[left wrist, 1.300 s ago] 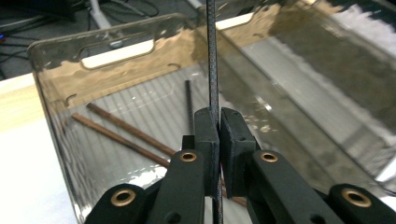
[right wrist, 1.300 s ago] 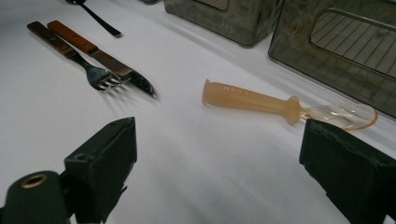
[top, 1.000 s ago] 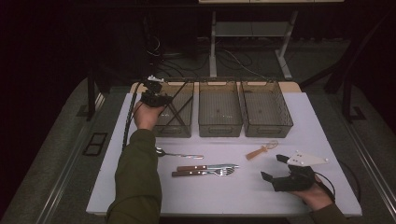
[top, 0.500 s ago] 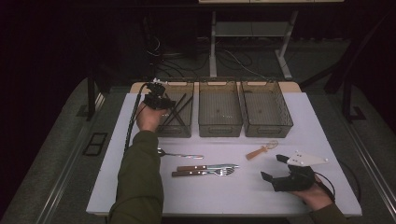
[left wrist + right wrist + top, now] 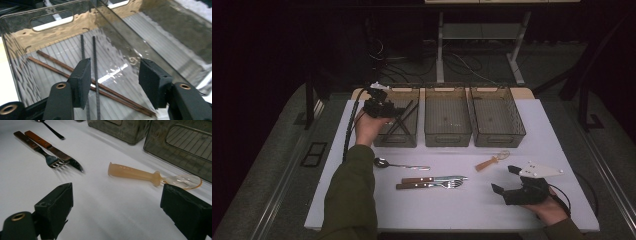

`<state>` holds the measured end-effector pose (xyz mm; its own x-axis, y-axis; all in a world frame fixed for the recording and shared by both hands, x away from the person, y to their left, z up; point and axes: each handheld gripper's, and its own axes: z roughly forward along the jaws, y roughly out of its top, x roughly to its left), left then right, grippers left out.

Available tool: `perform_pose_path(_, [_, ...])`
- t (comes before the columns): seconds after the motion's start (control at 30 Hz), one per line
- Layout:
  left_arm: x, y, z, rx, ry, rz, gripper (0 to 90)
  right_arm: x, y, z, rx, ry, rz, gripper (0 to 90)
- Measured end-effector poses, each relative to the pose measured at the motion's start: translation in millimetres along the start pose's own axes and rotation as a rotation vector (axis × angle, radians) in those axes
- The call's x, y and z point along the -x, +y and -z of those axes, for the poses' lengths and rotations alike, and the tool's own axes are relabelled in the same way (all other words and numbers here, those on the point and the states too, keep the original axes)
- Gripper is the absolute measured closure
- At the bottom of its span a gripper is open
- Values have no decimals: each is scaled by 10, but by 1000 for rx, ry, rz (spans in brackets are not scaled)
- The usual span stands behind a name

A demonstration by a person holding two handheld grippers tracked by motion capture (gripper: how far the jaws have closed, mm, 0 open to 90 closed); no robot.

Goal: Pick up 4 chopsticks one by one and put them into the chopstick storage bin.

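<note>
My left gripper [image 5: 382, 106] hangs over the left clear bin [image 5: 397, 138]. Its jaws have just been opening and now stand apart with nothing between them [image 5: 115, 72]. Below them on the bin's ribbed floor lie two black chopsticks [image 5: 94, 57] and, crossing under these, two brown chopsticks [image 5: 50, 60]. My right gripper [image 5: 504, 179] rests on the white table at the front right, wide open [image 5: 117, 195] and holding nothing. It faces an orange plastic spoon [image 5: 135, 173] that lies a short way in front of it [image 5: 492, 161].
A middle bin [image 5: 447, 135] and a right bin [image 5: 498, 135] stand beside the left one. A wood-handled fork [image 5: 51, 160] and knife [image 5: 57, 151] lie side by side at mid table, with a metal spoon [image 5: 399, 164] to their left.
The left hand has lifted a little over the left bin and its jaws have parted. The right hand and the cutlery on the table have stayed where they were.
</note>
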<state>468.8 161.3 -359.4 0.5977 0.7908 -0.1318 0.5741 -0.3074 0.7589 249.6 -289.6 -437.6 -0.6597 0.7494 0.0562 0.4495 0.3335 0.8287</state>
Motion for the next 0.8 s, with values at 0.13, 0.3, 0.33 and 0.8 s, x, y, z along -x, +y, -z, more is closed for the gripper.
perform_pose_path(0.13, [56, -49, 78, 14, -20, -6, 379, -2, 1, -1, 1, 0, 0, 113])
perform_pose_path(0.3, [144, -117, 204, 33, -33, -20, 359, -2, 1, 0, 2, -1, 0, 113])
perform_pose_path(0.33, [160, -130, 230, 36, -41, -27, 353, -2, 1, 1, 3, -1, 0, 113])
perform_pose_path(0.8, [427, -421, 534, 64, -74, -74, 306, -9, 1, 6, 1, -3, -3, 113])
